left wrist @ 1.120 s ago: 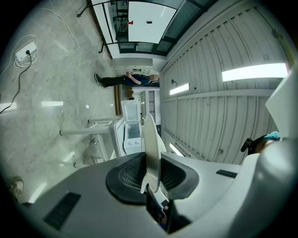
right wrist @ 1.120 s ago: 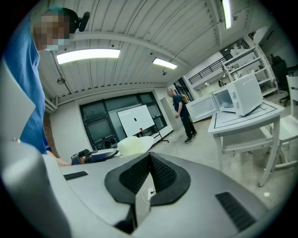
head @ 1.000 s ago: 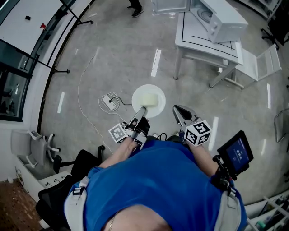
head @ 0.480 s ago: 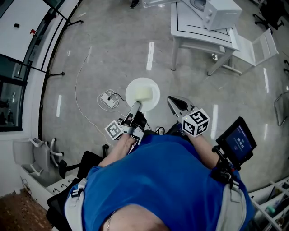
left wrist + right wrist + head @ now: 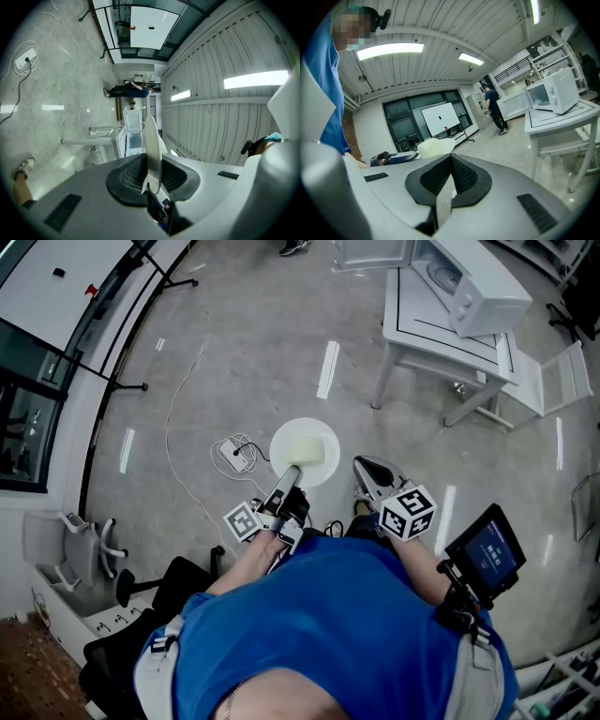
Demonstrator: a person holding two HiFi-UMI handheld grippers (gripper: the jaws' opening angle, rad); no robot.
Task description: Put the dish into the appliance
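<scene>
The left gripper (image 5: pixel 292 472) has its fingers pinched on the rim of the plate (image 5: pixel 306 448), out over the floor (image 5: pixel 234 352), well apart from the microwave (image 5: pixel 480 289) on the table (image 5: pixel 441 334). The right gripper (image 5: pixel 367 468) has its fingers closed, empty. Best keep the plate level on the way to the open door (image 5: pixel 370 251)

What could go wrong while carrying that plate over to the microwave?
The left claw pinches the plate only at its rim, so it might tip or slip out. The power strip and its cable lie on the floor nearby, so a foot might catch. The microwave stands across the room, so the carry is long.
</scene>
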